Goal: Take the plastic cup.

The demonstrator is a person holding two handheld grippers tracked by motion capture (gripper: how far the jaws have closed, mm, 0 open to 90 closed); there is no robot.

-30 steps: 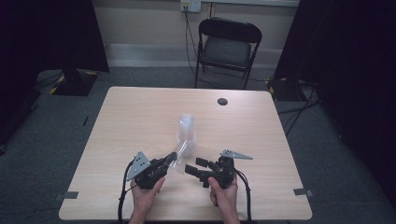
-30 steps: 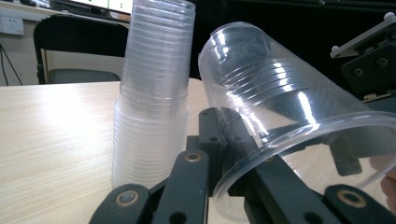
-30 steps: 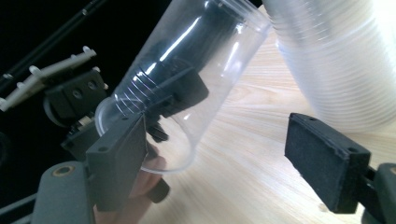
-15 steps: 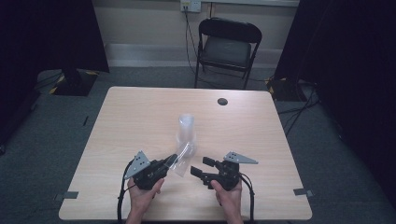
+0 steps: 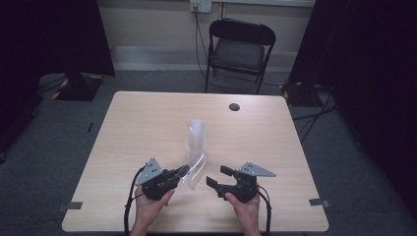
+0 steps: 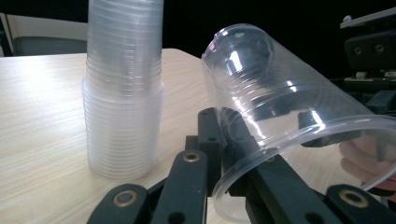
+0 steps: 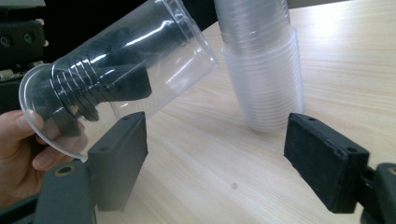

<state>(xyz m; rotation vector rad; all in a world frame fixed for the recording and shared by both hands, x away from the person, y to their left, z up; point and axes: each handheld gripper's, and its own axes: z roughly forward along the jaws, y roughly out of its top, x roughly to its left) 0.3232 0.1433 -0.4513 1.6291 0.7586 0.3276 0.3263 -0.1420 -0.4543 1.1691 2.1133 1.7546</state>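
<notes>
Cup [image 5: 194,170] of clear plastic is held tilted by the left claw [image 5: 183,171], lower centre of the high view, its closed base pointing up toward the stack of cups [image 5: 196,140] and its open mouth turned down toward the person. In the left gripper view the cup [image 6: 289,126] is seen clamped at its rim, one jaw inside the mouth and the other outside against the wall, so the left claw is pressed together on the rim. The stack [image 6: 123,88] stands upright on the table [image 5: 147,123] just beyond, at the left of that view, and no contact with the held cup can be made out.

The right claw [image 5: 220,175] is seen at the lower centre-right of the high view, just beside the cup, with its jaws apart and nothing between them. In the right gripper view the wide gap of the right claw [image 7: 219,154] frames bare table, with the cup [image 7: 121,70] at upper left and the stack [image 7: 261,60] at upper centre.

Compared with the frame of a second ago, the right hand [image 5: 243,209] is found slightly lower and farther right, a little more apart from the cup. The left hand [image 5: 150,206], the cup and the stack are found unchanged. A small dark disc [image 5: 234,106] lies at the table's far edge, and a folding chair [image 5: 239,49] stands behind.
</notes>
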